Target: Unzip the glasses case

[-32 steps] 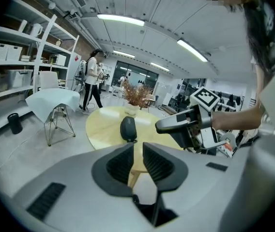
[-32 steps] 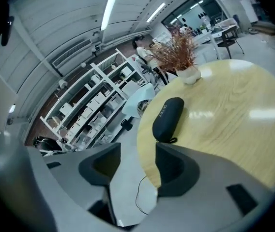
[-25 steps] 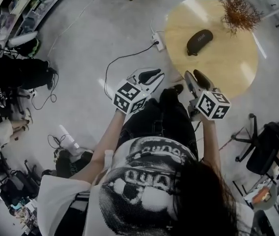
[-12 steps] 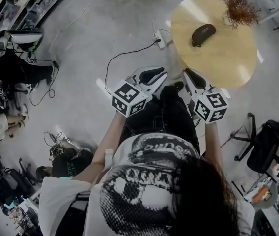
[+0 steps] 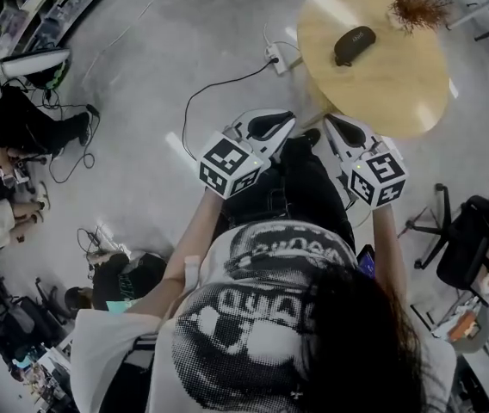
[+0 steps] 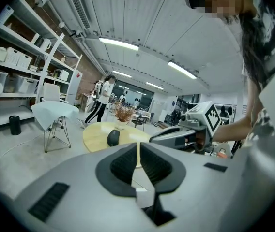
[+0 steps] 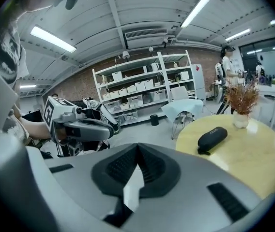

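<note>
1. Your left gripper [image 5: 269, 126] has its jaws brought together at the tips. They have just been closing, and nothing sits between them.
2. Your right gripper [image 5: 341, 130] is fully closed. It too has just been closing, on nothing.
3. The glasses case [image 5: 354, 46] lies flat on the round wooden table [image 5: 382, 101], toward its far edge and just beside the vase of dried twigs [image 5: 412, 3]. Both grippers hang short of the table's near edge, well apart from the case.
4. The case keeps a rounded, closed-up shape, but it shows too small to tell whether the zip is run shut or open. The scene fits a case waiting to be opened as well as one already unzipped with its lid lying down.
5. Judge the case as light, with a semi-stiff shell under dark fabric. It should take a firm pinch without crushing, but on that smooth wood it will likely slide or spin if you tug one end alone.
6. The holding grip belongs across the middle of the body, pressing it down onto the table.
7. The pinching grip belongs on the zip pull. A small dark tab seems to stick out at the end nearer the table's near edge, though you cannot be sure it is the pull.
</note>
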